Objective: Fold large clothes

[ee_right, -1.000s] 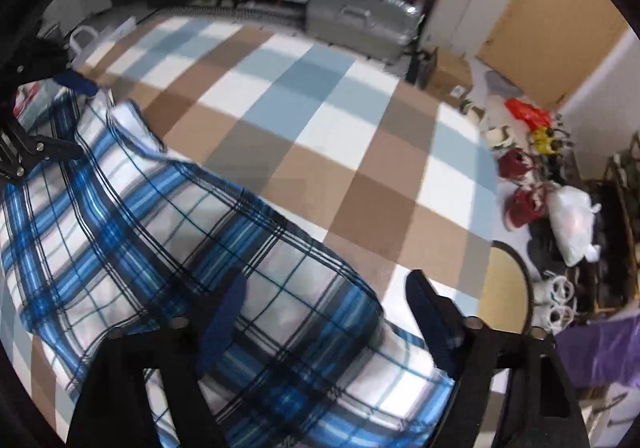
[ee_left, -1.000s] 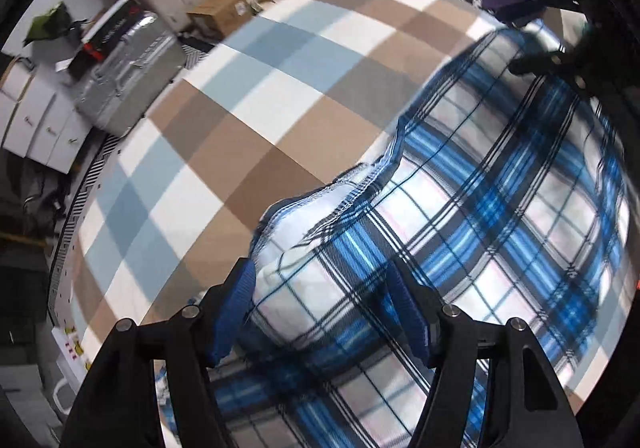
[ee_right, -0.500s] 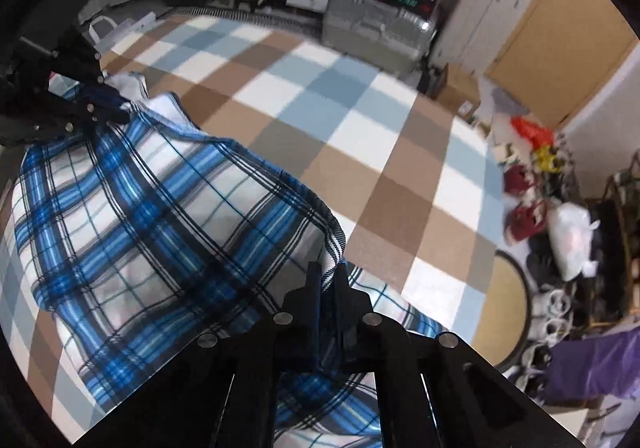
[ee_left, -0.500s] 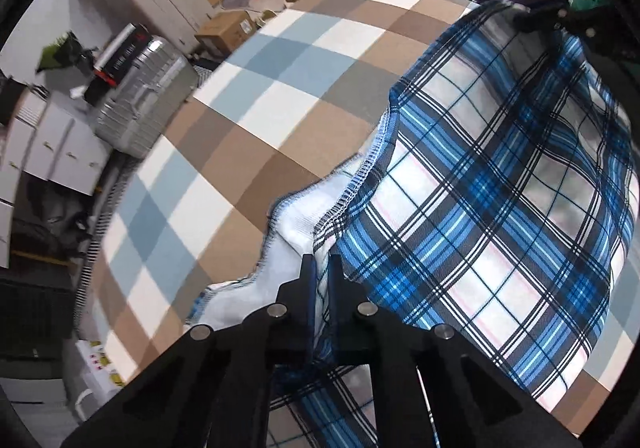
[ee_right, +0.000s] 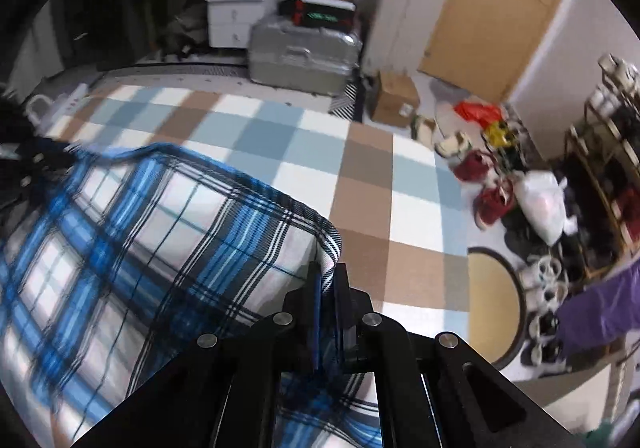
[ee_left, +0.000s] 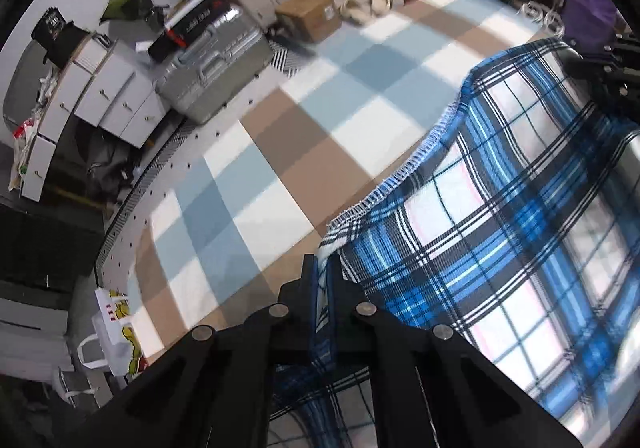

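Fingers on our left gripper are pinched tight on one corner of the blue, white and black plaid cotton garment, and our right gripper is clamped on another corner the same way. Between the two, the plaid fabric hangs stretched out and lifted above the blue, brown and white checked surface. Over by the wall we can see a silver ribbed hard-shell suitcase beside a brown cardboard box.
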`<action>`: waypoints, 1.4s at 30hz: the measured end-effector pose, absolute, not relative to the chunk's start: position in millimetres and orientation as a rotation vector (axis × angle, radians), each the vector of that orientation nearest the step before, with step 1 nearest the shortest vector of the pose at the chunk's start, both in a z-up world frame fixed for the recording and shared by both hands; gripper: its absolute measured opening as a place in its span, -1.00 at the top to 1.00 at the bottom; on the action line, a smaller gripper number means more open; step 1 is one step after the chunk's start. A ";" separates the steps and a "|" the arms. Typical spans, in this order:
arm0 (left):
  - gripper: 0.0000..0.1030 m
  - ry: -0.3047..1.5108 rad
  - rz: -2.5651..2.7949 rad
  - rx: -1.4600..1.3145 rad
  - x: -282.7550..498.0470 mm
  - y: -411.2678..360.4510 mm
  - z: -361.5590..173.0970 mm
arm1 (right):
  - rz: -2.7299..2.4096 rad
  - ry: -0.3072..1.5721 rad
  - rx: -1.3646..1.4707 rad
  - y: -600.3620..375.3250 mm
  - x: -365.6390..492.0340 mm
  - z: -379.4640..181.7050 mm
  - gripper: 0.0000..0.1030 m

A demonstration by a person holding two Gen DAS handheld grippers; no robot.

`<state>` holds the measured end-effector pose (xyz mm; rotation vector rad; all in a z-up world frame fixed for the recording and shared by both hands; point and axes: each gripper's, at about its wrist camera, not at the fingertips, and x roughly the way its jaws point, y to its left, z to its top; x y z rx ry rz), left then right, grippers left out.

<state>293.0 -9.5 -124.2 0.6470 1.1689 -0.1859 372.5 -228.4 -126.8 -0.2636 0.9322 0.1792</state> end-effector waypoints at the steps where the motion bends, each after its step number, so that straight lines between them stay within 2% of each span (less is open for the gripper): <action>1: 0.99 1.203 -0.184 0.670 293.3 -7.8 -139.8 | 0.172 0.951 -0.259 -226.0 378.9 -136.9 0.91; 5: 0.99 1.201 -0.129 0.797 282.8 3.4 -167.2 | 0.134 1.093 -0.297 -220.6 398.7 -185.5 0.80; 6: 0.99 1.201 -0.140 0.777 279.8 10.2 -164.7 | 0.132 1.082 -0.303 -221.8 395.7 -185.8 0.71; 7: 0.98 1.192 -0.163 0.725 275.3 20.4 -155.5 | 0.123 1.050 -0.307 -225.2 391.1 -180.2 0.51; 8: 0.90 1.188 -0.174 0.687 272.1 28.1 -146.9 | 0.111 1.048 -0.305 -229.6 386.9 -174.2 0.39; 9: 0.62 1.176 -0.182 0.630 267.0 41.3 -133.9 | 0.098 1.042 -0.294 -233.8 382.9 -168.2 0.25; 10: 0.36 1.154 -0.174 0.571 260.5 56.7 -120.0 | 0.096 0.997 -0.257 -241.9 370.9 -152.3 0.25; 11: -0.35 1.134 -0.148 0.530 254.8 66.9 -110.4 | 0.121 0.952 -0.221 -247.1 358.1 -137.8 0.23; 12: -0.62 1.113 -0.120 0.500 247.3 78.0 -102.6 | 0.142 0.932 -0.200 -248.3 350.1 -129.2 0.05; 13: -0.62 1.083 -0.092 0.463 232.4 94.6 -92.2 | 0.159 0.908 -0.169 -251.7 335.5 -116.1 -0.22; 15: -0.62 1.078 -0.077 0.416 205.4 113.7 -85.4 | 0.168 0.846 -0.103 -258.5 299.8 -93.4 -0.44; 17: -0.62 1.099 -0.060 0.406 175.2 125.3 -88.3 | 0.246 0.804 -0.017 -261.8 254.2 -78.9 -0.54; 22: -0.62 1.080 -0.084 0.343 100.1 128.5 -93.1 | 0.356 0.784 0.061 -258.5 168.0 -87.4 -0.57; 26: -0.62 1.023 -0.169 0.148 63.5 114.1 -87.5 | 0.366 0.821 0.363 -286.9 126.1 -118.3 -0.58; 28: -0.62 1.043 -0.209 -0.030 54.7 111.9 -90.0 | 0.390 0.852 0.672 -311.0 117.5 -144.2 -0.58; 31: -0.62 1.053 -0.176 -0.311 54.1 126.1 -103.9 | 0.341 0.903 0.947 -329.5 119.0 -176.3 -0.65; 37: -0.61 0.974 0.045 -0.938 42.4 198.4 -140.0 | 0.197 0.829 1.190 -352.2 130.0 -186.3 -0.70; 42: -0.61 0.998 0.042 -1.004 55.0 195.3 -147.8 | 0.097 0.773 1.262 -352.1 134.3 -189.7 -0.74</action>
